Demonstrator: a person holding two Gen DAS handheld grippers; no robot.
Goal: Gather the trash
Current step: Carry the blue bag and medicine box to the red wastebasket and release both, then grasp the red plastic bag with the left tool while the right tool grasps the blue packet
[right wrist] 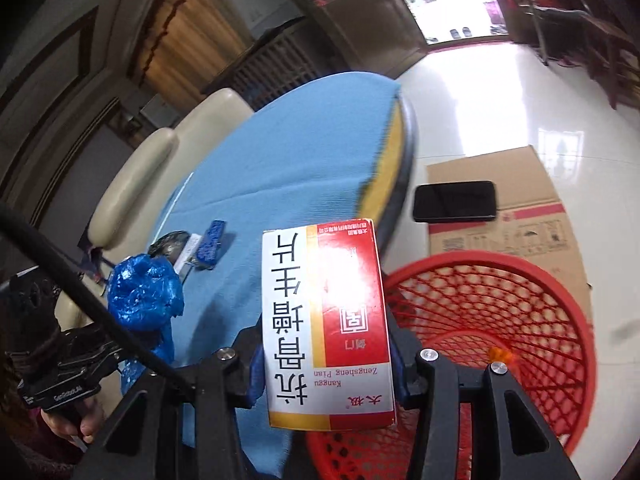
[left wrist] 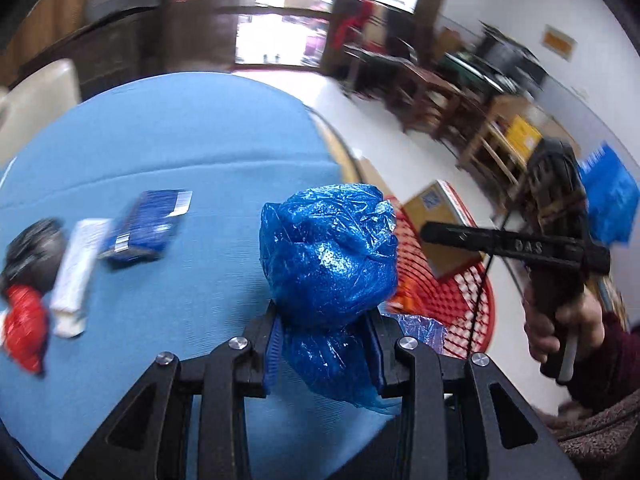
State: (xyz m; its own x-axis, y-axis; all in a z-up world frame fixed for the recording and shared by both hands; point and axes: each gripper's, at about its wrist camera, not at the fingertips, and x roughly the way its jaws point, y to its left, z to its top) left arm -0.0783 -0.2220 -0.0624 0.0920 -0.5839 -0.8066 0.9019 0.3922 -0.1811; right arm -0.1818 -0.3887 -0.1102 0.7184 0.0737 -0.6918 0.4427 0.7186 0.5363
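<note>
Step in hand: by my reading, both loads are on their way to the red plastic lattice waste basket (right wrist: 500,320), which stands on the floor just off the near right edge of the table
Left gripper (left wrist: 326,344): closed around the lower part of a crumpled blue plastic film wad (left wrist: 328,248), the bulk bulging above the fingers, held over the table's near right edge
Right gripper (right wrist: 326,364): closed on the two long sides of a white, red and yellow cardboard medicine box (right wrist: 326,320), held at the basket's left rim
How to do it well: bring each load fully past the rim before opening; the box likely drops cleanly, while the film may cling to the pads, so open wide and give it a moment
Film wad: thin, glossy, wrinkled, soft, compressible
Medicine box: rigid, flat-faced, sharp-edged, smooth print
Basket: round, open weave, stiff ribs; an orange scrap (right wrist: 500,354) lies inside
Left on the table: a blue foil pack (left wrist: 146,224), a white tube-like item (left wrist: 78,276), a dark lump, a red crinkled wrapper (left wrist: 24,328), far left on the blue woven tablecloth (left wrist: 180,140)
Floor: glossy white tile; a flattened brown carton with a black phone (right wrist: 454,201) on it beyond the basket
</note>
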